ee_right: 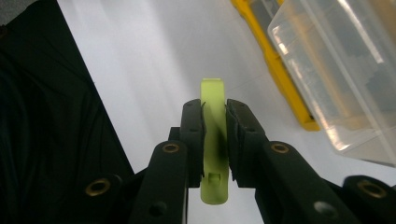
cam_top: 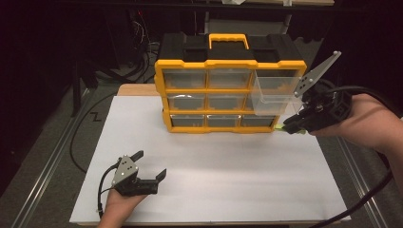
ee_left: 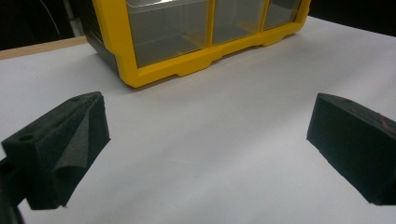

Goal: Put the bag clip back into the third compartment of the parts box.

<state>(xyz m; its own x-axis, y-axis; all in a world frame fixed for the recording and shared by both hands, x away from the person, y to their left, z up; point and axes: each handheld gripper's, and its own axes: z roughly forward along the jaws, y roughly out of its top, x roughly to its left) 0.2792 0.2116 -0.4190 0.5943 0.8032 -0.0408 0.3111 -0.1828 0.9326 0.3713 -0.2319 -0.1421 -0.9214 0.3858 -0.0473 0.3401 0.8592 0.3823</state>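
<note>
No readable brand or label anywhere. Yellow-and-black plastic organizer (cam_top: pixel 230 88) with clear drawers stands at the back of a white board (cam_top: pixel 214 180); one clear drawer (cam_top: pixel 275 95) is pulled out at its right end. Right gripper (cam_top: pixel 288 126), beside the cabinet's lower right corner, is pinching a flat lime-green plastic strip (ee_right: pixel 215 140) with a rounded tip. Left gripper (cam_top: pixel 151 165) rests low on the board near the front, black foam-like jaws spread wide, nothing between them
</note>
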